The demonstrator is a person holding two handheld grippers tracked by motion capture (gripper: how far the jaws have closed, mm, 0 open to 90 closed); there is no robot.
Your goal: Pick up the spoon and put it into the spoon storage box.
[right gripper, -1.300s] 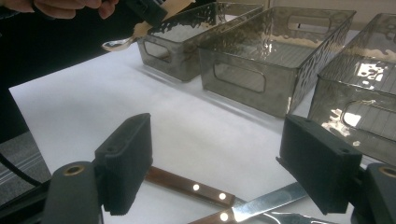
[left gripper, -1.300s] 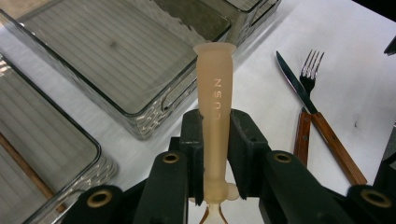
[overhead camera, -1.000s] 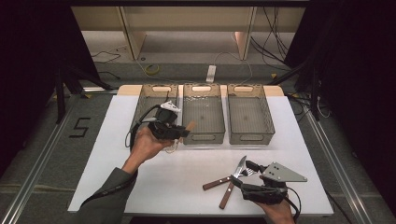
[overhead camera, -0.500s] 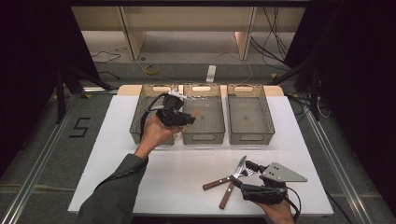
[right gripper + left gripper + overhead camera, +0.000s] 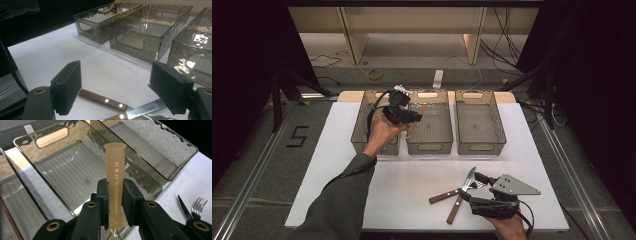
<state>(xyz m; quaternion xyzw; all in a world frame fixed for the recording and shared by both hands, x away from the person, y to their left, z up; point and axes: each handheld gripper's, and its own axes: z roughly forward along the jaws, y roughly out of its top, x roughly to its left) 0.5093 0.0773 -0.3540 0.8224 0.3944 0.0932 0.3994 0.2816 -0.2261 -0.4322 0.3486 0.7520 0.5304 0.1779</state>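
Observation:
My left gripper (image 5: 116, 185) is shut on a tan translucent utensil handle (image 5: 115, 165) marked LUSN, which stands up between the jaws. In the high view this gripper (image 5: 406, 116) hangs over the wall between the left bin (image 5: 360, 131) and the middle bin (image 5: 429, 148). The utensil's working end is hidden below the jaws. My right gripper (image 5: 473, 189) rests at the table's near right, open, with nothing between its jaws (image 5: 120, 87). Just ahead of it lie a wooden-handled knife (image 5: 460, 202) and a wooden-handled fork (image 5: 447, 195).
Three smoky clear bins stand side by side at the back of the white table; the right bin (image 5: 480, 148) has a bare floor. The knife blade (image 5: 184, 206) and fork tines (image 5: 198, 205) lie on the cloth near the bins. Dark floor surrounds the table.
My left gripper has carried the tan handle away from the person, from the bins' near edge to farther over them. The right gripper, knife and fork have stayed put.

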